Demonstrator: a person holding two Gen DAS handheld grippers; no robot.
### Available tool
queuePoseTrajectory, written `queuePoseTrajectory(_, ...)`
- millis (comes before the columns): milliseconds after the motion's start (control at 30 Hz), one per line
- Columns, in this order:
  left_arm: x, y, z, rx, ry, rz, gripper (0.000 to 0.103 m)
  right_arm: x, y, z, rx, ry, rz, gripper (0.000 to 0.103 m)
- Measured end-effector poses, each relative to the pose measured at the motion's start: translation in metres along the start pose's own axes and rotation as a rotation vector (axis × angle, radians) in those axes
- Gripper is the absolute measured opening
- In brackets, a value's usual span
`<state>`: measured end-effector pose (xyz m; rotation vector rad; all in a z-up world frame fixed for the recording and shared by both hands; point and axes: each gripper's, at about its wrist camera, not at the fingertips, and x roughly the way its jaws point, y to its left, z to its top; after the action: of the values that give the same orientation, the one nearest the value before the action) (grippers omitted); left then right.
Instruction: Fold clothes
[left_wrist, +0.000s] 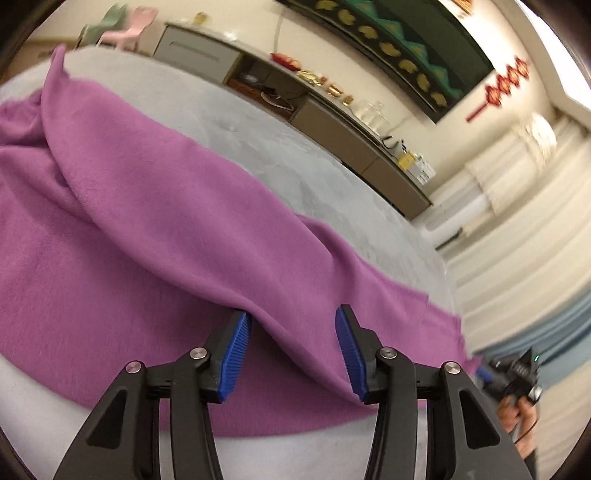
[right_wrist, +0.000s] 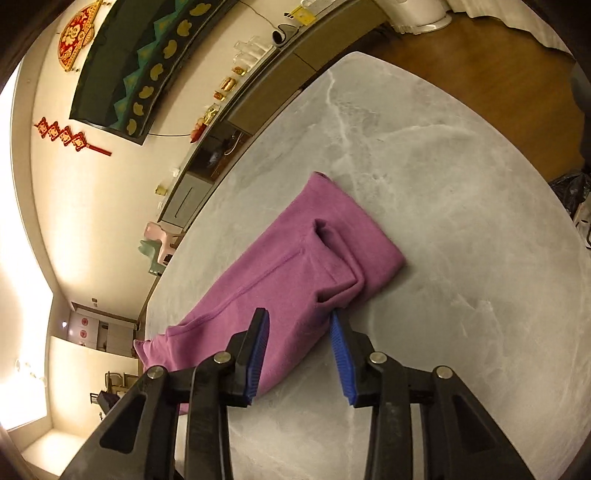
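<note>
A purple fleece garment (left_wrist: 155, 206) lies partly folded on the grey marble table (left_wrist: 280, 155). A raised fold of it runs between the blue pads of my left gripper (left_wrist: 293, 321), which is open. In the right wrist view the same purple garment (right_wrist: 280, 273) lies as a long folded strip with a seam along it. My right gripper (right_wrist: 299, 323) is open over its near edge, and the right pad touches a bunched corner.
A long low cabinet (left_wrist: 332, 122) with small items stands behind the table. Pink and green chairs (left_wrist: 125, 29) stand beyond the far end. The right gripper's body and the hand holding it (left_wrist: 517, 376) show at the table's right edge. Wooden floor (right_wrist: 498, 74) lies beyond the table.
</note>
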<state>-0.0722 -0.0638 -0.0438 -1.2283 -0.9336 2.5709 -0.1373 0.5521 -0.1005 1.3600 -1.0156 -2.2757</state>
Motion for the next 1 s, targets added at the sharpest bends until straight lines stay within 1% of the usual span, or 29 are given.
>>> queuePoseTrajectory(33, 0.002, 0.007, 0.003, -0.029, 0.012, -0.002, 0.048, 0.002, 0.003, 0.000, -0.010, 0.003, -0.017, 0.022)
queuePoseTrajectory(67, 0.005, 0.016, 0.007, -0.074, 0.031, -0.016, 0.048, 0.007, 0.006, 0.000, -0.019, 0.007, -0.040, 0.010)
queuePoseTrajectory(100, 0.007, 0.025, 0.010, -0.121, 0.045, -0.036, 0.048, 0.011, 0.009, 0.000, -0.028, 0.011, -0.064, 0.010)
queuePoseTrajectory(167, 0.009, 0.038, 0.012, -0.179, 0.059, -0.059, 0.048, 0.014, 0.016, 0.002, -0.039, 0.014, -0.097, 0.009)
queuePoseTrajectory(267, 0.005, 0.047, 0.014, -0.201, 0.057, -0.065, 0.048, 0.012, 0.025, 0.003, -0.027, 0.002, -0.107, 0.009)
queuePoseTrajectory(300, 0.003, 0.049, 0.013, -0.200, 0.057, -0.064, 0.051, 0.012, 0.025, 0.002, -0.015, -0.005, -0.110, 0.009)
queuePoseTrajectory(333, 0.001, 0.049, 0.012, -0.197, 0.059, -0.067, 0.052, 0.011, 0.025, 0.000, -0.003, -0.013, -0.114, 0.010)
queuePoseTrajectory(400, 0.001, 0.047, 0.010, -0.184, 0.068, -0.078, 0.053, 0.009, 0.022, -0.006, 0.021, -0.029, -0.123, 0.022)
queuePoseTrajectory(433, 0.000, 0.045, 0.007, -0.170, 0.073, -0.080, 0.054, 0.010, 0.020, -0.008, 0.031, -0.031, -0.127, 0.037)
queuePoseTrajectory(467, 0.000, 0.041, 0.005, -0.156, 0.080, -0.084, 0.054, 0.010, 0.017, -0.011, 0.044, -0.029, -0.129, 0.046)
queuePoseTrajectory(600, 0.007, 0.023, -0.004, -0.087, 0.118, -0.086, 0.056, 0.020, 0.014, -0.006, 0.071, -0.030, -0.142, 0.047)
queuePoseTrajectory(667, 0.015, 0.015, -0.007, -0.057, 0.131, -0.062, 0.056, 0.022, 0.015, -0.005, 0.068, -0.030, -0.147, 0.047)
queuePoseTrajectory(700, 0.020, 0.013, -0.005, -0.051, 0.132, -0.037, 0.053, 0.024, 0.016, -0.003, 0.066, -0.029, -0.153, 0.047)
queuePoseTrajectory(733, 0.027, 0.012, -0.003, -0.047, 0.129, -0.003, 0.046, 0.030, 0.018, -0.001, 0.059, -0.021, -0.171, 0.046)
queuePoseTrajectory(767, 0.031, 0.011, 0.001, -0.045, 0.119, 0.020, 0.010, 0.038, 0.020, 0.002, 0.034, -0.002, -0.210, 0.023)
queuePoseTrajectory(800, 0.034, 0.010, 0.008, -0.041, 0.109, 0.026, 0.004, 0.046, 0.024, 0.006, 0.005, 0.017, -0.253, 0.006)
queuePoseTrajectory(833, 0.031, 0.007, 0.015, -0.041, 0.083, 0.019, 0.004, 0.052, 0.029, 0.014, -0.022, 0.026, -0.282, 0.005)
queuePoseTrajectory(867, 0.019, 0.003, 0.024, -0.046, 0.031, -0.010, 0.004, 0.052, 0.038, 0.023, -0.051, 0.018, -0.293, 0.005)
queuePoseTrajectory(900, 0.005, -0.002, 0.031, -0.046, -0.019, -0.037, 0.003, 0.046, 0.051, 0.032, -0.089, -0.011, -0.282, 0.005)
queuePoseTrajectory(967, -0.030, -0.013, 0.038, -0.026, -0.105, -0.086, 0.003, 0.026, 0.083, 0.047, -0.175, -0.080, -0.231, 0.005)
queuePoseTrajectory(1000, -0.045, -0.018, 0.036, -0.011, -0.128, -0.104, 0.003, 0.015, 0.093, 0.049, -0.202, -0.103, -0.197, 0.005)
